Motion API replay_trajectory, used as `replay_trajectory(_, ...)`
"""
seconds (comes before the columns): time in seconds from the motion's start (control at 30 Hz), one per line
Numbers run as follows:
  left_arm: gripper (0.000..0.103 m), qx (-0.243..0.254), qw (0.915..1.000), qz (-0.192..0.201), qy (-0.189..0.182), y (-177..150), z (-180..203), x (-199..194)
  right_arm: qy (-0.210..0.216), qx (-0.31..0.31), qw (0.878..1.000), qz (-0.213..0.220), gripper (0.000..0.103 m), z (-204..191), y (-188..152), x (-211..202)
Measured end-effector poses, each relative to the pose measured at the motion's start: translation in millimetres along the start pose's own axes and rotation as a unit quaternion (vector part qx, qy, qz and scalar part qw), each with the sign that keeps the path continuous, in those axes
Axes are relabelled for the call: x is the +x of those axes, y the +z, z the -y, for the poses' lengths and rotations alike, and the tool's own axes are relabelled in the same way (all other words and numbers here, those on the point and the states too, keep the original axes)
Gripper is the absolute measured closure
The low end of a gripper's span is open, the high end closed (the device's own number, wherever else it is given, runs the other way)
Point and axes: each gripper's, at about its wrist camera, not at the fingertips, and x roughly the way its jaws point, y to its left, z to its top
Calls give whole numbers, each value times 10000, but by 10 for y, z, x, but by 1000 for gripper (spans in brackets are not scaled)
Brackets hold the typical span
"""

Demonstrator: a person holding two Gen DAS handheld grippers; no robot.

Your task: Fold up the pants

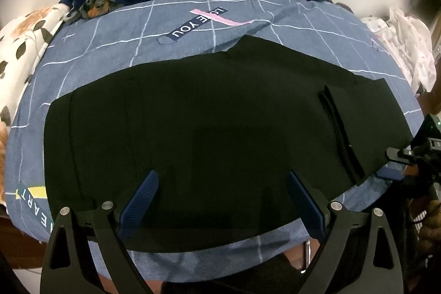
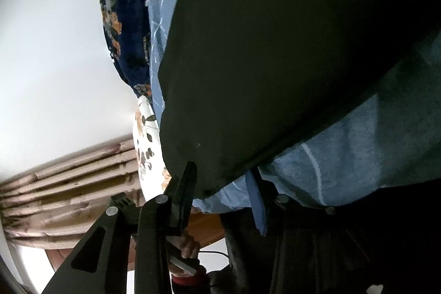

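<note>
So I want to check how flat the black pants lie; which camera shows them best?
The left wrist view: the black pants lie spread across the blue bedsheet, all edges and a folded strip at the right visible. The right wrist view shows only one dark corner, close up and tilted.

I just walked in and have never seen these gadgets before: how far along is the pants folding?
Partly done, I'd judge. The black pants lie flat on the blue bedsheet, with a layered edge at the right suggesting one fold already made. The left gripper hovers open above them, holding nothing. The right gripper brackets a pants corner, apparently about to lift it. The remaining folds are not yet done.
</note>
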Motion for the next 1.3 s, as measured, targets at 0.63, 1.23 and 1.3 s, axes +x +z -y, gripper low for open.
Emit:
replay_trajectory(0.63, 10, -575, 9974, 394, 181, 86, -360, -267, 332, 382, 9986, -164, 82, 226, 84, 95)
replay_trajectory(1.23, 11, -2705, 9530, 44, -1362, -720, -2196, -348, 778, -353, 9887, -1229, 29, -64, -201, 349)
replay_trajectory(1.3, 13, -2615, 9499, -87, -1709, -740, -2144, -266, 703, -342, 9893, -1231, 28, -55, -225, 343)
